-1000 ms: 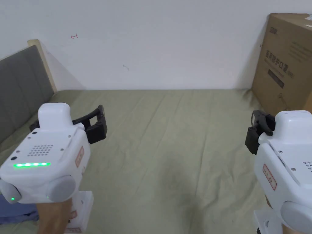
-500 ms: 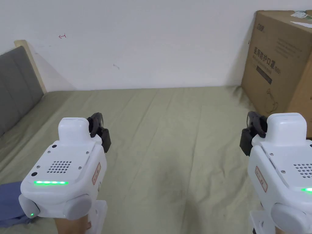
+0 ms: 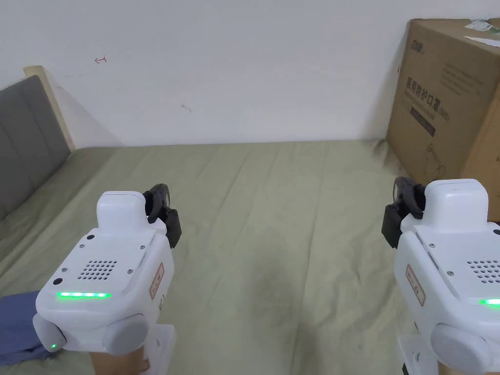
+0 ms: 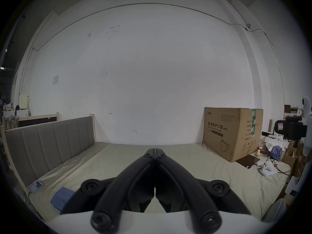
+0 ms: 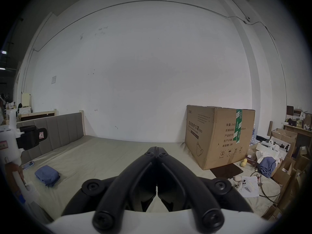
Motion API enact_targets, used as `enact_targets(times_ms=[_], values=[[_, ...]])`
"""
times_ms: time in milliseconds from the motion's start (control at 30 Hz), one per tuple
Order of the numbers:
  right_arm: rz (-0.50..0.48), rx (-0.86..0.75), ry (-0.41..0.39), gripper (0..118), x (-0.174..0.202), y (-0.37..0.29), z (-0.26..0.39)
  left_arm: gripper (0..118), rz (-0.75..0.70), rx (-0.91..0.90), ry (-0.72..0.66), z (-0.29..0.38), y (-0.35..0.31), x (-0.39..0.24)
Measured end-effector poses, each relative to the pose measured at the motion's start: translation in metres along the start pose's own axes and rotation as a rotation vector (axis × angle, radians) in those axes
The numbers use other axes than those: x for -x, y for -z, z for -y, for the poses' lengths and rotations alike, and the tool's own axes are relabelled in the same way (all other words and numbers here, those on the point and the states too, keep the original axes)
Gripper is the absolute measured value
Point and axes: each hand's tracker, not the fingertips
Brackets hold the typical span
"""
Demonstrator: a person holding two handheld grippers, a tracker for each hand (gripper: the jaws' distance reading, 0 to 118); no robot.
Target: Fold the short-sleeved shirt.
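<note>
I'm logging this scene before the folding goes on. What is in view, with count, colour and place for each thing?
Bed sheet: one, pale green, over the bed.
Headboard: one, grey padded, at the bed's left end.
Folded cloth: one, blue, on the sheet at the near left.
Cardboard box: one, brown, far right on the bed, by the wall.
Phone: one, on the sheet by the headboard.
Game controller: one, white, on the sheet near the box.
Wall: white, behind the bed.
Left gripper: black jaws together, white body, held above the sheet.
Right gripper: same, to the right.
</note>
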Motion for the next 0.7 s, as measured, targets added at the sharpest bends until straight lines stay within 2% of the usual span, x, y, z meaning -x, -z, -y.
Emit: enact_targets(times_ms=[700], values=[[-0.008, -0.004, -0.011, 0, 0.0017, -0.0018, -0.0016, 0, 0.018, 0.009, 0.017, 0.0006, -0.0002, -0.0004]])
